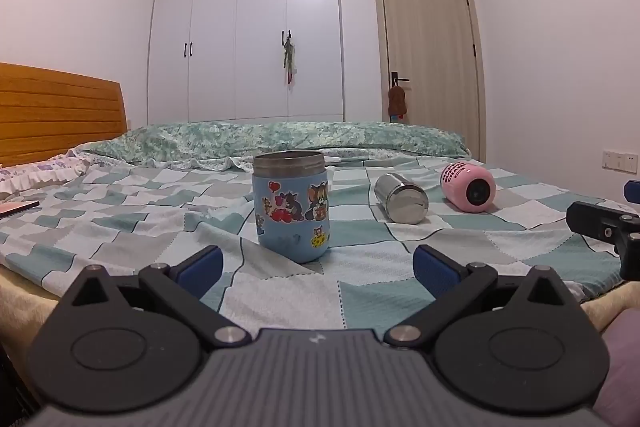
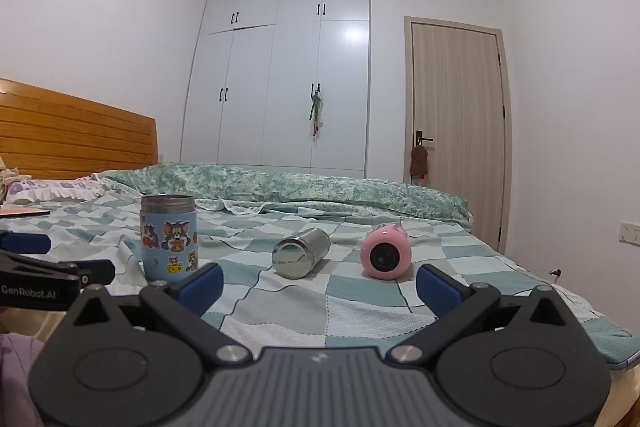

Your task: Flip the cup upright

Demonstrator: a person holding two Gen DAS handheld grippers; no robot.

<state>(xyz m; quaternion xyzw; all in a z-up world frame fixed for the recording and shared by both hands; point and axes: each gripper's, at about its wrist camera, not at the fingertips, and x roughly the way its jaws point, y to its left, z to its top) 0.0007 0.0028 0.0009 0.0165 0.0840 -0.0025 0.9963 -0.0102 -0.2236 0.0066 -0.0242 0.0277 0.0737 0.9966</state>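
A blue cartoon-sticker cup stands upright on the checked bedspread, steel rim up; it also shows in the right wrist view. A steel cup lies on its side to its right, also in the right wrist view. A pink cup lies on its side further right, base toward me, also in the right wrist view. My left gripper is open and empty, just short of the blue cup. My right gripper is open and empty, short of the steel and pink cups.
The bed carries a rolled green quilt along its far side and a wooden headboard at the left. A flat book lies at the far left. White wardrobe and a door stand behind.
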